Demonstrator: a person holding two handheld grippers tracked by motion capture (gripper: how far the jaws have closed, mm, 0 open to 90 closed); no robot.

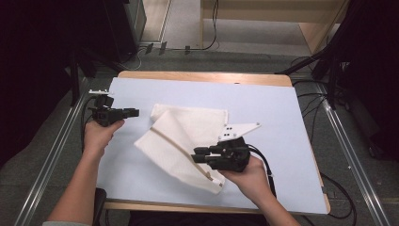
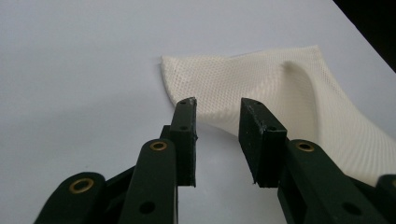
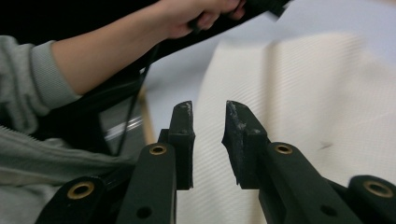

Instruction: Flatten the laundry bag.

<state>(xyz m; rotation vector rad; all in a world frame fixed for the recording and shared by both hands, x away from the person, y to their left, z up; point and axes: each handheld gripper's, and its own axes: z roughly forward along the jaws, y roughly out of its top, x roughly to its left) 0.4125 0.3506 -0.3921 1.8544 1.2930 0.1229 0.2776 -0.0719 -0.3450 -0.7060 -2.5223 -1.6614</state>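
Cream mesh cloth (image 1: pixel 181 141) half-folded on table (image 1: pixel 282 117), left gripper (image 2: pixel 217 112) and right gripper (image 3: pixel 208 116) both parted, empty

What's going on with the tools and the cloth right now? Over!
Left tool open, pointing at the white mesh cloth, not touching. Right tool open above the cloth, gripping nothing. Cloth half folded on the table. Nothing in the way.

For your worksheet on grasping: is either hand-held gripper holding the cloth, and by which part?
Neither. Both the left hand-held gripper and right hand-held gripper are open, with nothing between their jaws; the cloth lies free.
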